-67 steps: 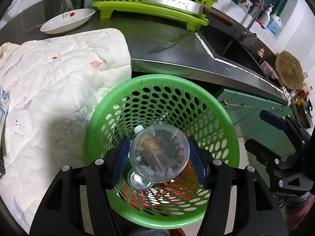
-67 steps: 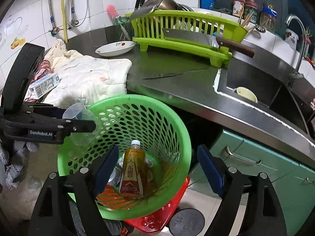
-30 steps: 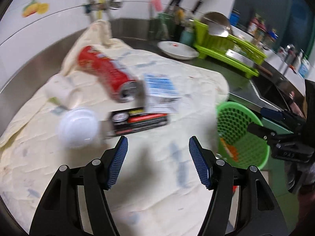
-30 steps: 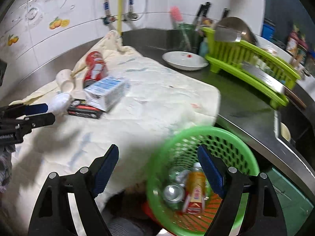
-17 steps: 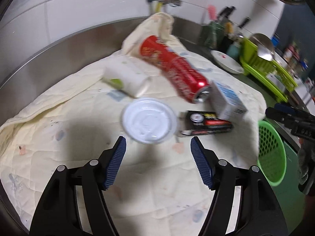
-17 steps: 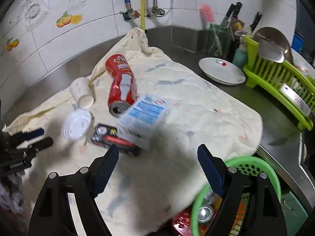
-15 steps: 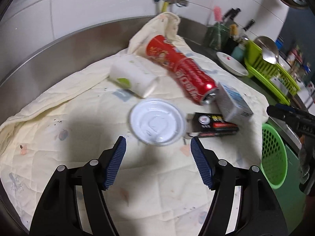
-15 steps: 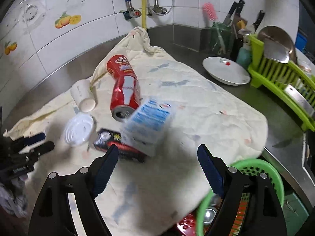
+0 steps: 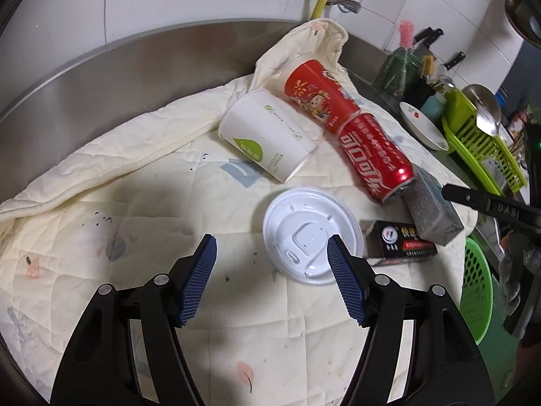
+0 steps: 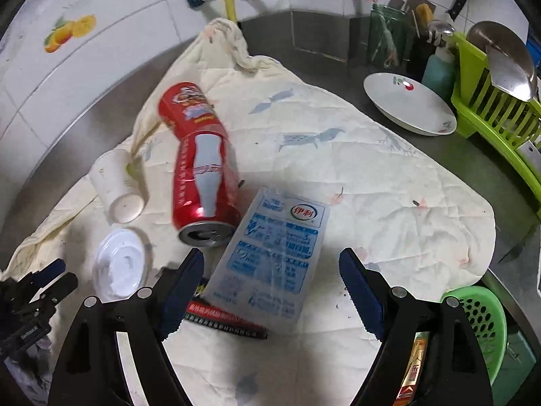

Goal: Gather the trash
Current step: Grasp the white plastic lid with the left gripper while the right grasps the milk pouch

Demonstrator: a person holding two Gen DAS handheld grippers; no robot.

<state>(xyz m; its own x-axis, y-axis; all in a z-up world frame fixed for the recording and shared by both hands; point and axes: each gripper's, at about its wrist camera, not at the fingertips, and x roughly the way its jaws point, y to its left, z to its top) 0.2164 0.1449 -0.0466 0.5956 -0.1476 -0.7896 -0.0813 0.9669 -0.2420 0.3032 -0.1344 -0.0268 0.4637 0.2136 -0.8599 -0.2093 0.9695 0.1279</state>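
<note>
Left jaws: the left gripper [image 9: 270, 270] stands apart with nothing gripped; its right pad overlaps the near edge of the lid in the left wrist view, whether it touches cannot be told.
Right jaws: the right gripper [image 10: 270, 282] is spread wide and empty, hanging over the near end of the carton.
Landmark: the lid [image 9: 312, 235], white and round, lies flat on the cloth [image 9: 135, 223].
Cup: a white paper cup [image 9: 267, 140] on its side, beyond the lid.
Can: a red can [image 9: 375, 157] on its side, beyond and right of the lid, end to end with a red tube [image 9: 318, 96] farther back.
Box: a black box [image 9: 399, 243] just right of the lid.
Carton: a blue and white carton [image 10: 277, 253] right of the lid, partly over the box, near the can's open end.
Basket: a green basket [image 10: 480, 318] far right of the lid, past the cloth's edge, below the bench [image 10: 473, 155].
</note>
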